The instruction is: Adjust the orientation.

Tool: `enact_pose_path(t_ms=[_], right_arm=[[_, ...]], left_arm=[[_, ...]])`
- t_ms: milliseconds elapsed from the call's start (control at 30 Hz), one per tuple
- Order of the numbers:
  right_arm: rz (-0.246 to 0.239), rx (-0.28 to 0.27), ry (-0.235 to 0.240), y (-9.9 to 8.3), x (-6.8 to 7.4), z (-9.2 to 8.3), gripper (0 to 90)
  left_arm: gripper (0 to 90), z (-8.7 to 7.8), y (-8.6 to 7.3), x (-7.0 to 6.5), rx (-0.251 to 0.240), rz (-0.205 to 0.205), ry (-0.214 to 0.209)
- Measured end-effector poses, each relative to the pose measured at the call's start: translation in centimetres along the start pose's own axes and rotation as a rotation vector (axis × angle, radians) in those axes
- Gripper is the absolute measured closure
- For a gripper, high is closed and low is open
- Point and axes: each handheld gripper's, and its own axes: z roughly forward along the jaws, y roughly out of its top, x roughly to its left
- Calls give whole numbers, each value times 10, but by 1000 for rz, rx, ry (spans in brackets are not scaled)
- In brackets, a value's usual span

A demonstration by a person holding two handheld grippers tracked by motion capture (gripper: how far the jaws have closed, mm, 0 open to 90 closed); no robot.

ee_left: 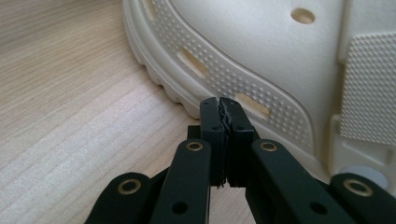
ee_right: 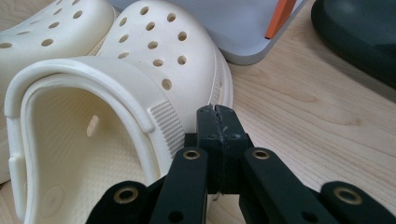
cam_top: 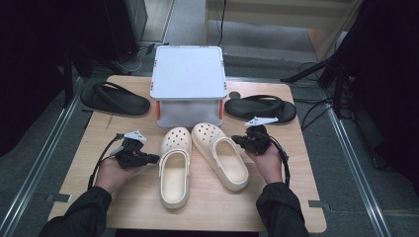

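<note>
Centrally, cream clogs: two side by side on the wooden surface (cam_top: pixel 143 202), toes toward the grey box; the left clog (cam_top: pixel 174 165) lies straight, the right clog (cam_top: pixel 220 154) angles with its heel out to the right.
Grey box: a lidded grey box (cam_top: pixel 188 84) with orange corner posts stands at the far middle of the surface, just behind the clog toes.
Black sandals: one black sandal (cam_top: pixel 114 98) lies left of the box, the other sandal (cam_top: pixel 261 108) right of it, each well apart from the clogs.
Left claw: the left claw (cam_top: pixel 148 158) is held in the person's left hand (cam_top: pixel 114 173), its jaws pressed together on nothing, tips just beside the left clog's outer side wall (ee_left: pixel 243 88).
Right claw: the right claw (cam_top: pixel 240 141) sits in the right hand (cam_top: pixel 269 160), jaws likewise closed and empty, tips near the right clog's strap hinge (ee_right: pixel 163 123).
</note>
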Motion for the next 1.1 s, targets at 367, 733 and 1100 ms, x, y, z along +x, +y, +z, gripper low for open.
enact_pose_path(t_ms=[367,733,1100], right_arm=[[-13,-4,1,0,-1,1,885],[-52,18,11,4,4,9,900],[-45,25,12,4,4,9,900]], left_arm=[[884,0,-1,-3,3,4,-5],[883,3,-2,-8,-3,4,-11],[885,6,-1,-15,1,25,-17]])
